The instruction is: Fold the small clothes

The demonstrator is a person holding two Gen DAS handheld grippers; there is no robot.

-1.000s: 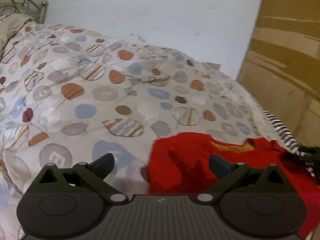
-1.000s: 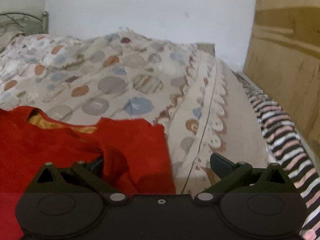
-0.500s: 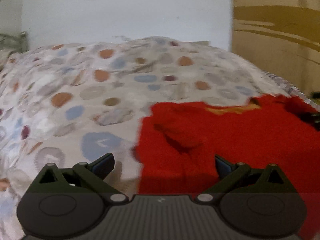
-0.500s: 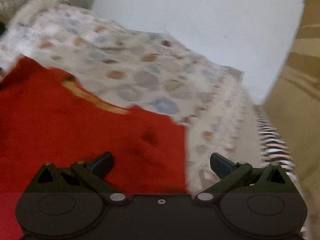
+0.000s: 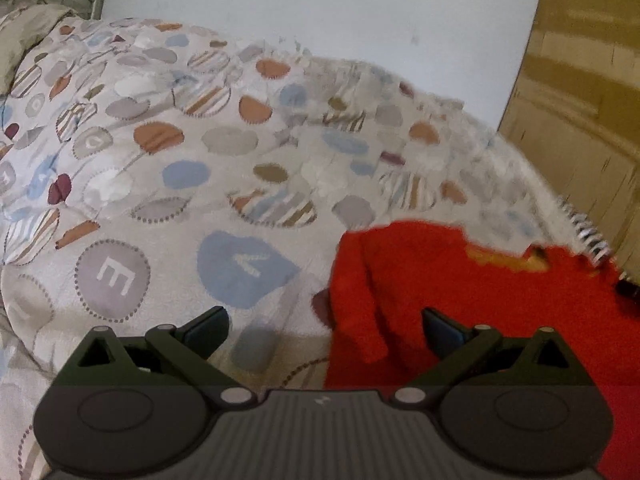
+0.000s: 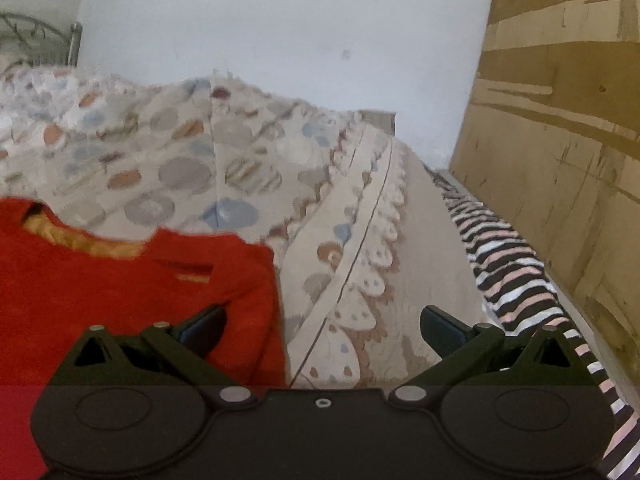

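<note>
Since half a second ago, your right gripper [image 6: 322, 330] has swung back level, so the red top [image 6: 120, 292] again fills only the lower left of its view, while your left gripper [image 5: 324, 330] has tipped so the garment sits lower right. Both grippers stand wide open and hold nothing. Your left gripper straddles the garment's left edge, where a sleeve [image 5: 370, 308] lies folded inward; your right gripper straddles its right edge, one finger [image 6: 202, 328] over the red cloth and the other over the patterned bedspread [image 6: 352, 280]. That stance, one gripper at each side, probably prepares a two-sided pinch for the next fold. The top lies spread on the bedspread, its yellow-lined neckline [image 6: 84, 240] toward the wall [image 6: 280, 40]. A striped cloth [image 6: 516, 280] runs alongside a wooden panel [image 6: 560, 140], apart from the garment.
</note>
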